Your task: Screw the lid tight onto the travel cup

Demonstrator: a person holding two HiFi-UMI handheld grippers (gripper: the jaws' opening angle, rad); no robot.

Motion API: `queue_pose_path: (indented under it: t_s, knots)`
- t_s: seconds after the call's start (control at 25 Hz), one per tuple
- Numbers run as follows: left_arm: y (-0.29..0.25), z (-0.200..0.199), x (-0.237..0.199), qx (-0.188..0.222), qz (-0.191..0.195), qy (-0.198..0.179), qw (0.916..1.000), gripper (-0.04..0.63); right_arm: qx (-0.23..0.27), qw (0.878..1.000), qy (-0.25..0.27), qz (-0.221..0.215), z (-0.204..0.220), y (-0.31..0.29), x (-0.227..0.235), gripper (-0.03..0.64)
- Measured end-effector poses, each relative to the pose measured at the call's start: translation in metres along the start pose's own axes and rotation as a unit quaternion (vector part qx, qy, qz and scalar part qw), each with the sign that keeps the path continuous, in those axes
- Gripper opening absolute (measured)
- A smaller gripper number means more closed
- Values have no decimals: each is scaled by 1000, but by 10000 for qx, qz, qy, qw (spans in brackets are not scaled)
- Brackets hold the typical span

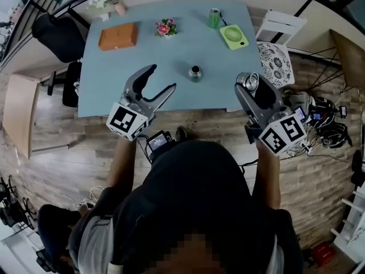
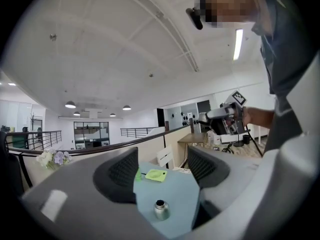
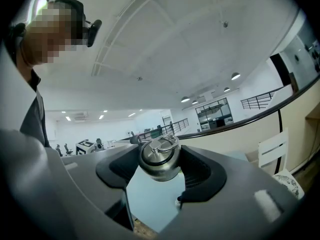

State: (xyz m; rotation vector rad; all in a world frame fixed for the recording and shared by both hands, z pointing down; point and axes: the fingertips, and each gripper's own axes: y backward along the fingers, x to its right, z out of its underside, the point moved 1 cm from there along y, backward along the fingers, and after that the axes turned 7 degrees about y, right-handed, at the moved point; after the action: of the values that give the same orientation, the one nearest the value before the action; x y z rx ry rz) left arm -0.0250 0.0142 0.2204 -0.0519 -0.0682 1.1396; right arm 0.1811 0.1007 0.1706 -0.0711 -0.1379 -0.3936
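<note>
A small steel travel cup (image 1: 195,72) stands open-mouthed on the pale blue table (image 1: 114,79), also seen low between the jaws in the left gripper view as the cup (image 2: 160,209). My right gripper (image 1: 251,84) is shut on the steel lid (image 1: 250,81), held off the table's right front corner; the lid (image 3: 160,157) with its ring handle sits clamped between the pads. My left gripper (image 1: 159,83) is open and holds nothing, raised over the table's front edge, left of the cup.
On the table's far side lie an orange box (image 1: 118,36), a small flower pot (image 1: 165,27), a green can (image 1: 214,17) and a green handheld fan (image 1: 234,37). A white chair (image 1: 276,61) stands right of the table, cables on the floor beyond.
</note>
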Motion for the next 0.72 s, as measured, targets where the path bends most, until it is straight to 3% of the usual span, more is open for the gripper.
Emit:
queue_pose_path:
  t_s: [0.4, 0.72]
  knots:
    - [7, 8, -44, 112, 459, 63, 9989, 360, -70, 9988, 66, 488, 3, -30, -22, 261]
    - [13, 20, -74, 212, 507, 231, 9982, 360, -292, 9977, 144, 600, 4, -53, -38, 261]
